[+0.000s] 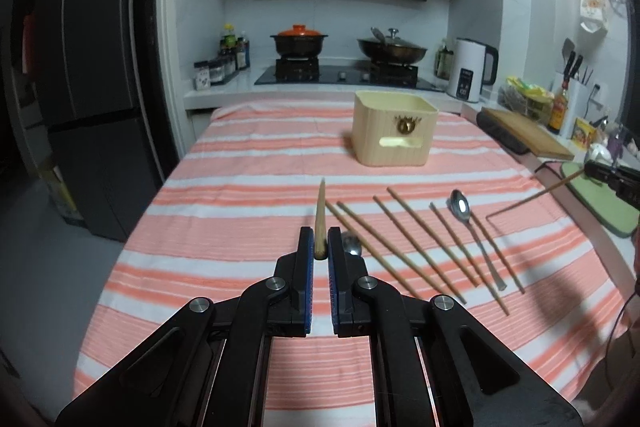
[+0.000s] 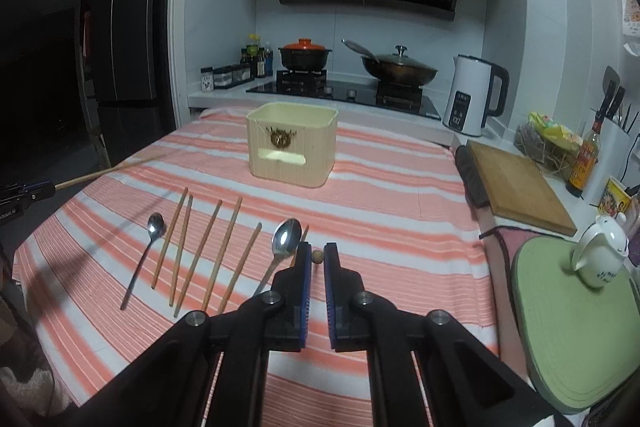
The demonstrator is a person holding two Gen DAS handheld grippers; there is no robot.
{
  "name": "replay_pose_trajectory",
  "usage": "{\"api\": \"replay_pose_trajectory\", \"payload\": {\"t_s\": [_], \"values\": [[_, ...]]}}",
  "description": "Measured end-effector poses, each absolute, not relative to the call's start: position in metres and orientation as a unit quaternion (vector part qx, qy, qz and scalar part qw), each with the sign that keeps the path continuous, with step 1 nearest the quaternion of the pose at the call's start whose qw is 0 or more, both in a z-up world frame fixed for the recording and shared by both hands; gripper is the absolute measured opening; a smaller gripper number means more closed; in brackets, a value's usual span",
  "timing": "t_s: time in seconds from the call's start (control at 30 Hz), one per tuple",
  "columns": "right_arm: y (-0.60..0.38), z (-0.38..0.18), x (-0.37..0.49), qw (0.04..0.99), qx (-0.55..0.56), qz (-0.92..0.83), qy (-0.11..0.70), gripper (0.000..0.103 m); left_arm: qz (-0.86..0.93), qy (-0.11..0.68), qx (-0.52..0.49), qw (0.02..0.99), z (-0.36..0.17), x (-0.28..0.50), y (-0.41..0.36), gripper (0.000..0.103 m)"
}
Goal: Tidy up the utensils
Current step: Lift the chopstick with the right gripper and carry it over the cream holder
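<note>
- Covering the table, a cloth (image 1: 248,163) striped in salmon and white carried every utensil.
- At the cloth's far centre stood a cream slatted box (image 2: 291,147), open-topped and apart from the utensils.
- Between box and grippers, 5 wooden chopsticks (image 2: 200,251) lay loose in a rough row, with 1 small spoon (image 2: 149,247) at its left end and 1 larger spoon (image 2: 285,239) at its right.
- The left gripper (image 1: 320,247) was pressed together on 1 chopstick (image 1: 320,215), raised off the cloth and pointing forward.
- The right gripper (image 2: 317,257) pinched another chopstick (image 2: 317,256), seen end-on between its pads.
</note>
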State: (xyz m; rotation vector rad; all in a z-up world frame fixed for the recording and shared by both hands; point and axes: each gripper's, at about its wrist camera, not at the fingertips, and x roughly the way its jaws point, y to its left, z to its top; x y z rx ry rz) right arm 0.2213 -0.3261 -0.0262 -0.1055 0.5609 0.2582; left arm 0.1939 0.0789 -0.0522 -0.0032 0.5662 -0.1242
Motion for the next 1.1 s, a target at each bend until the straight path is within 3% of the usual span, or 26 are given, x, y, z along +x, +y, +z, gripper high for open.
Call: {"api": "replay_pose_trajectory", "payload": {"t_s": [0.7,1.1], "values": [[-0.317,0.035,0.216,0.968,-0.015,0.148,0.202,0.006,-0.116,0.202,-0.005,0.973,0.021,0.213,0.053,0.005],[-0.299,0.064,0.248,0.971,-0.001,0.164,0.174,0.006,-0.162,0.2,-0.037,0.966,0.053,0.267,0.033,0.005]]}}
